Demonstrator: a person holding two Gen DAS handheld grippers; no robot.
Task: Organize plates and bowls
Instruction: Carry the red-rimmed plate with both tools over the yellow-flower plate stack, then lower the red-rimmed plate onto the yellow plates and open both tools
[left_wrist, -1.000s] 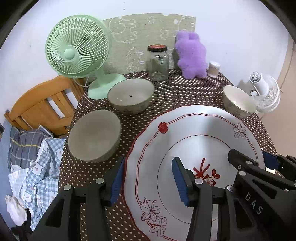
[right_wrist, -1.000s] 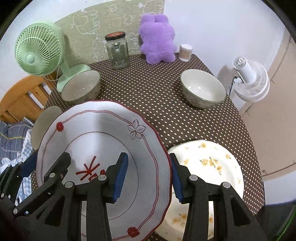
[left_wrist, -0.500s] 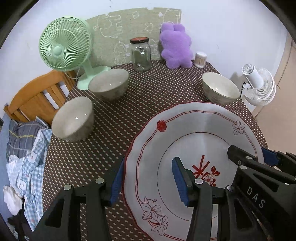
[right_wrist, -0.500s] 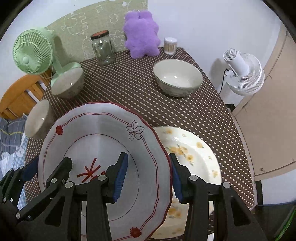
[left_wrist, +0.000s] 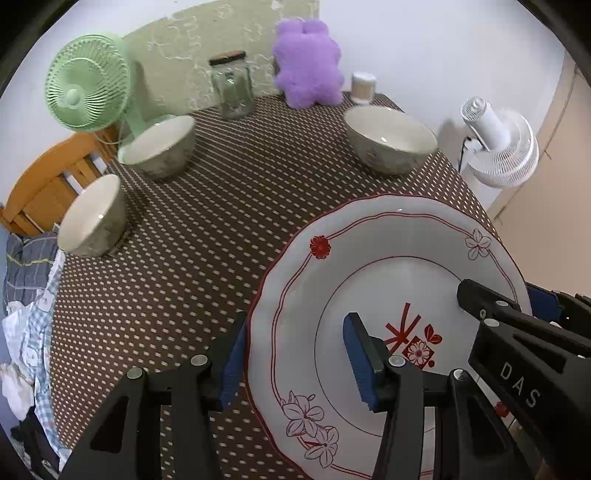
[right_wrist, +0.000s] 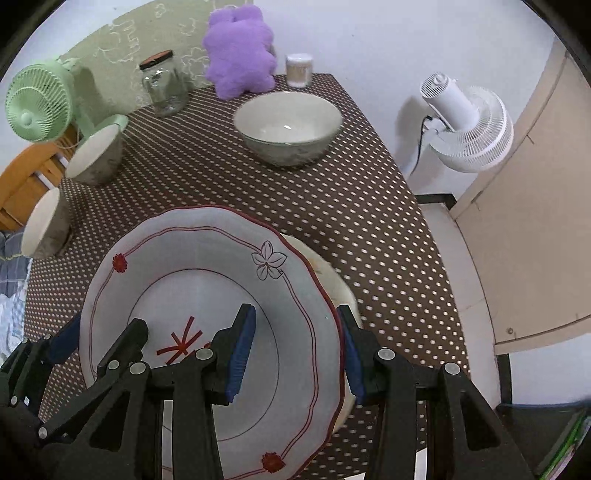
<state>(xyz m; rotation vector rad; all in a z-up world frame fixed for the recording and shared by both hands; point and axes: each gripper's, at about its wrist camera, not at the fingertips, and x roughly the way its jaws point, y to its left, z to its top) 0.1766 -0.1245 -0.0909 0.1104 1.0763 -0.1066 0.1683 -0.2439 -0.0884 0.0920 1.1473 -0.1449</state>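
Note:
A large white plate with red trim (left_wrist: 388, 258) hangs just above the dotted brown table, carried between both grippers. My left gripper (left_wrist: 295, 362) is shut on its left rim. My right gripper (right_wrist: 295, 350) is shut on its right rim. Under the carried plate (right_wrist: 192, 280) lies a cream floral plate (right_wrist: 338, 284), of which only a sliver of the right edge shows. Three grey-cream bowls stand on the table: one at the back right (left_wrist: 391, 142) (right_wrist: 288, 125), and two at the left (left_wrist: 159, 146) (left_wrist: 92, 218).
Along the back stand a green fan (left_wrist: 86, 98), a glass jar (left_wrist: 231, 86), a purple plush toy (left_wrist: 306, 62) and a small white pot (left_wrist: 364, 86). A white fan (right_wrist: 469, 129) stands beyond the table's right edge. A wooden chair (left_wrist: 40, 184) and clothes (left_wrist: 26, 295) are at the left.
Both grippers have carried the red-trimmed plate rightward and a little down, over the floral plate, which is now almost covered. The bowls look farther off.

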